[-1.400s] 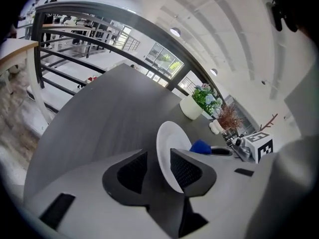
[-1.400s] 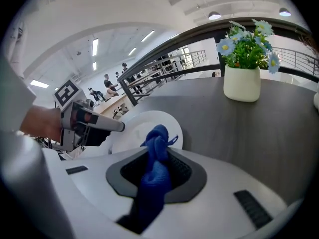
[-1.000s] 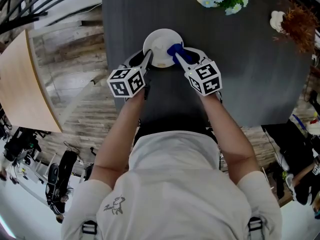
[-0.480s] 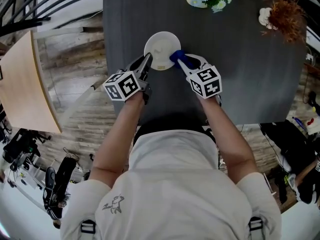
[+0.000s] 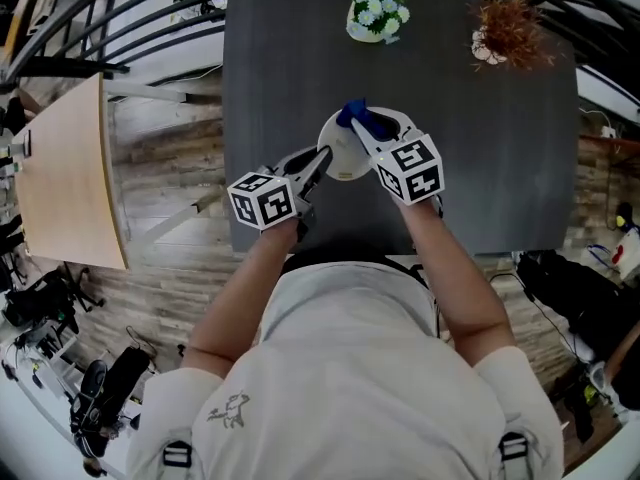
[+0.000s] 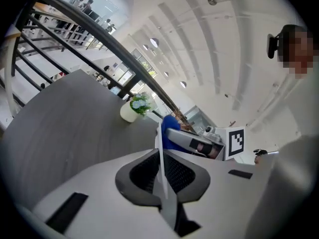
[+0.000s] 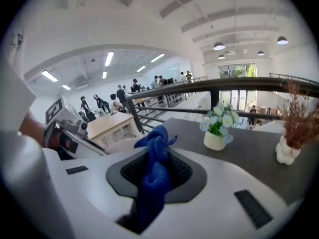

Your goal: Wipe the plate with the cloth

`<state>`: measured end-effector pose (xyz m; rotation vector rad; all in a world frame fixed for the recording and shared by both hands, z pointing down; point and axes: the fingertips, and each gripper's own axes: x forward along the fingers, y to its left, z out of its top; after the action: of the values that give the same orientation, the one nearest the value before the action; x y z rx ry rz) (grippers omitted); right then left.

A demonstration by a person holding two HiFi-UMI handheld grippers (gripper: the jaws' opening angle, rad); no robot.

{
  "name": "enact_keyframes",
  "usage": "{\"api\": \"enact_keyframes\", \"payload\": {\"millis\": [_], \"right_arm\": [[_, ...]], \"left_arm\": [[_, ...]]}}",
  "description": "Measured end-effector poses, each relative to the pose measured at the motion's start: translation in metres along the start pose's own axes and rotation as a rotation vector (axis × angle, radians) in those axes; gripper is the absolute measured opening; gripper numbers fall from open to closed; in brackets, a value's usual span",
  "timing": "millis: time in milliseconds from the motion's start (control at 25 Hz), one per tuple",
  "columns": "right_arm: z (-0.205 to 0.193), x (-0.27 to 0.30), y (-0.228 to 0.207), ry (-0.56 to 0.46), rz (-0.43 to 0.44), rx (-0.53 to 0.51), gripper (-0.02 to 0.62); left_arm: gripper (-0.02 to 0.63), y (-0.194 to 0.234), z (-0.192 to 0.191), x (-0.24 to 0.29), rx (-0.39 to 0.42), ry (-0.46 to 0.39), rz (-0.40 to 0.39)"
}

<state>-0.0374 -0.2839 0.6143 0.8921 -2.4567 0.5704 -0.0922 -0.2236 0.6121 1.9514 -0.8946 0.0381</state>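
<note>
Left gripper [image 5: 320, 160] [image 6: 160, 156]: jaws nearly together, pinching the rim of the white plate [image 5: 345, 148] [image 6: 160, 133]. They have just been closing on that rim, with a slight easing at the last. In the left gripper view the plate shows edge-on, a thin white line standing upright between the pads. Right gripper [image 5: 362, 128] [image 7: 155, 163]: jaws pressed onto the blue cloth [image 5: 355, 116] [image 7: 157, 138], which is bunched and sticks out past the fingertips. The cloth lies against the plate's far right rim in the head view. The plate is tilted and appears lifted clear of the dark grey table [image 5: 480, 168], though contact underneath cannot be confirmed from above. It hangs over the table's middle, nearer the near edge than the far one, between the two grippers. A marker cube [image 5: 265, 200] rides on the left gripper and another cube [image 5: 410, 168] on the right. A white pot of pale blue flowers [image 5: 375, 13] [image 6: 134, 108] [image 7: 217, 133] stands at the table's far edge. Dried brown sprigs in a white vase [image 5: 505, 28] [image 7: 294, 128] sit towards the far right corner, well apart from the plate. Beyond the table's left edge are the plank floor and a pale wooden tabletop [image 5: 65, 168]. Dark railings [image 5: 60, 28] run along the upper left.
</note>
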Motion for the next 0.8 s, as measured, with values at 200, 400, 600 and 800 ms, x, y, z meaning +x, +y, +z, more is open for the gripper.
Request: {"api": "enact_keyframes", "payload": {"millis": [200, 400, 600, 800], "right_arm": [[0.048, -0.057, 0.071, -0.119, 0.114, -0.092, 0.067], [0.052, -0.097, 0.125, -0.107, 0.25, -0.125, 0.067], [0.024, -0.116, 0.133, 0.001, 0.237, -0.203, 0.067], [0.035, -0.143, 0.073, -0.009, 0.114, -0.152, 0.067]], "left_arm": [[0.021, -0.062, 0.015, -0.022, 0.027, -0.095, -0.057], [0.02, -0.1, 0.061, -0.065, -0.008, -0.303, -0.088], [0.024, -0.113, 0.088, -0.111, -0.041, -0.422, -0.049], [0.015, -0.136, 0.087, -0.121, 0.028, -0.429, -0.07]]}}
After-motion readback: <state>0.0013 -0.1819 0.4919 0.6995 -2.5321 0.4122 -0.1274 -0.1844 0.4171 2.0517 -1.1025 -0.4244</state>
